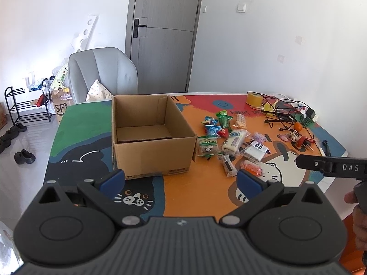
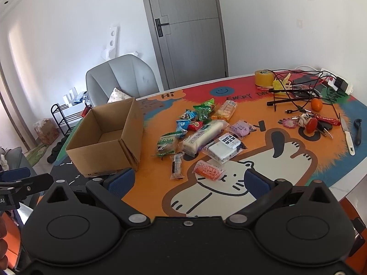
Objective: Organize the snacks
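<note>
Brown cardboard box (image 1: 151, 135) is sitting open on the colourful cartoon-printed surface (image 1: 195, 194) — wrapped snack packets (image 2: 201, 135) lying at its 3 o'clock; both grippers' blue-padded fingers (image 1: 113, 178) (image 2: 255, 183) are hovering spread, holding nothing.

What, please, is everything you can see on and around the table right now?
cardboard box: one, brown, open and empty, table's left part
snack packets: about a dozen, mixed colours, scattered right of box
tape roll: one, yellow, far edge
orange: one, orange, by cables
cables: tangle, black, far right
keys: bunch, red fobs, right
knife: one, white handle, right edge
table: one, cartoon cover
chair: one, grey, behind table
door: one, grey, shut
left tool: blue pads, open
right tool: blue pads, open
</note>
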Demonstrator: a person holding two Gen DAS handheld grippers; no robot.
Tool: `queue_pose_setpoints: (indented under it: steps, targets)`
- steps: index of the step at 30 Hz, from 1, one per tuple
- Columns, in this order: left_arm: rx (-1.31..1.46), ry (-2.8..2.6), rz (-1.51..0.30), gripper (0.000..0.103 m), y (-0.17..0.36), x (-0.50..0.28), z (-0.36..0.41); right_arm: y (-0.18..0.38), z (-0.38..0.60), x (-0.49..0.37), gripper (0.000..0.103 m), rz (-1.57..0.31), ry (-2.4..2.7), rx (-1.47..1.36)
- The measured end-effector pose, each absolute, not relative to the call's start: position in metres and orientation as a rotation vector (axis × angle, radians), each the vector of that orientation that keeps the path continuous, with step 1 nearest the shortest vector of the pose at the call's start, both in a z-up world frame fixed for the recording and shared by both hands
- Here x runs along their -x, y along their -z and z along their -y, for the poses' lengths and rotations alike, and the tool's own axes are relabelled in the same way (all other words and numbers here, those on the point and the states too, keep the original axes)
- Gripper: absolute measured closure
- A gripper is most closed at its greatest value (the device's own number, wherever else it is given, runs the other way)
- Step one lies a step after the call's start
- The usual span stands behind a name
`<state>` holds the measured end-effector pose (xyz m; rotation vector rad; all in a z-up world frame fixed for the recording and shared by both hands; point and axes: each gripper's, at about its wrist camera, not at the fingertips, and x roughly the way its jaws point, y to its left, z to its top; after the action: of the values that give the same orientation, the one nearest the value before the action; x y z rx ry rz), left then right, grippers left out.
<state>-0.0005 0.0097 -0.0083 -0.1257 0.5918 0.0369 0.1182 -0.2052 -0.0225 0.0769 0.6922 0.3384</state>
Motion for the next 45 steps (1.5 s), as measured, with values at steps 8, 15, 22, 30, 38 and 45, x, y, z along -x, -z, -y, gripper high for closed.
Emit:
queue_pose_setpoints:
  steps: [8, 15, 22, 30, 38, 45]
  targets:
    - [0.125, -0.037, -0.590, 0.000, 0.0080, 0.0003, -0.0096, 0.0225, 0.2041, -0.1173, 0.000, -0.683, -0.323, -0.065]
    - [0.125, -0.037, -0.591, 0.000, 0.0077, 0.0003, -0.0103, 0.0225, 0.2020, -0.1174, 0.000, -0.686, -0.330, -0.059]
    - [0.126, -0.037, -0.591, 0.000, 0.0080, 0.0005, -0.0103, 0.0222, 0.2023, -0.1180, 0.000, -0.684, -0.327, -0.060]
    - [0.128, -0.037, -0.589, 0.000, 0.0078, 0.0005, -0.0112, 0.0222, 0.2037, -0.1184, 0.000, -0.679, -0.319, -0.056]
    - [0.127, -0.031, -0.582, 0.000, 0.0048, 0.0027, -0.0107, 0.0217, 0.2035, -0.1175, 0.000, -0.676, -0.316, -0.054]
    - [0.115, -0.012, -0.579, 0.000, 0.0057, -0.0013, -0.0049, 0.0233, 0.2059, -0.1202, 0.000, -0.679, -0.314, -0.059]
